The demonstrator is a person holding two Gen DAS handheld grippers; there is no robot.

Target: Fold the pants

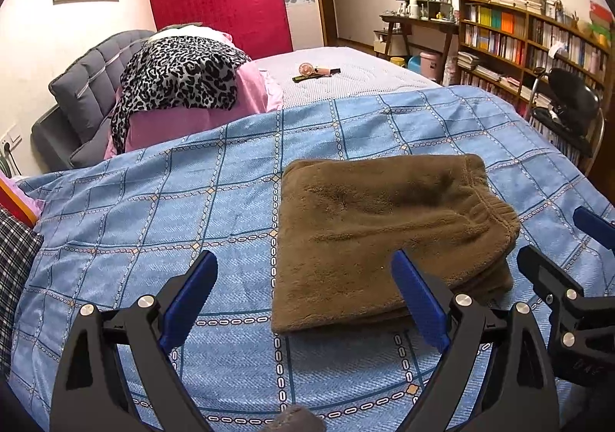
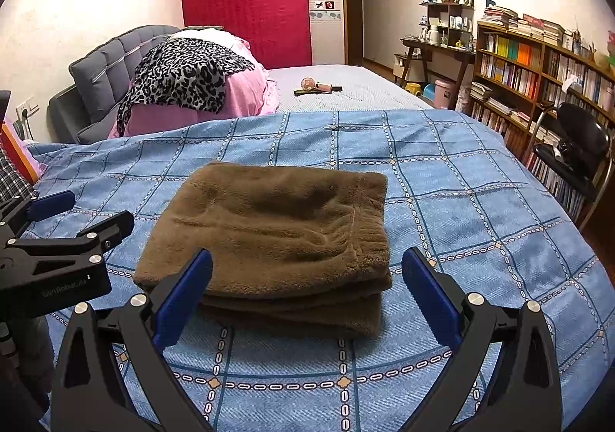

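Observation:
The brown fleece pants (image 1: 384, 236) lie folded into a thick square stack on the blue checked bedspread (image 1: 153, 209). They also show in the right wrist view (image 2: 276, 236), with the ribbed waistband on the right side. My left gripper (image 1: 303, 270) is open and empty, held just in front of the stack's left part. My right gripper (image 2: 307, 266) is open and empty, in front of the stack's near edge. The right gripper also shows at the right edge of the left wrist view (image 1: 557, 239), and the left gripper at the left edge of the right wrist view (image 2: 92, 216).
A pink quilt with a leopard-print cloth (image 2: 184, 82) lies piled at the grey headboard. Small items (image 2: 317, 87) lie on the far bed surface. A bookshelf (image 2: 538, 78) and a black chair (image 2: 576, 151) stand on the right. Checked fabric (image 1: 15, 259) lies at the left.

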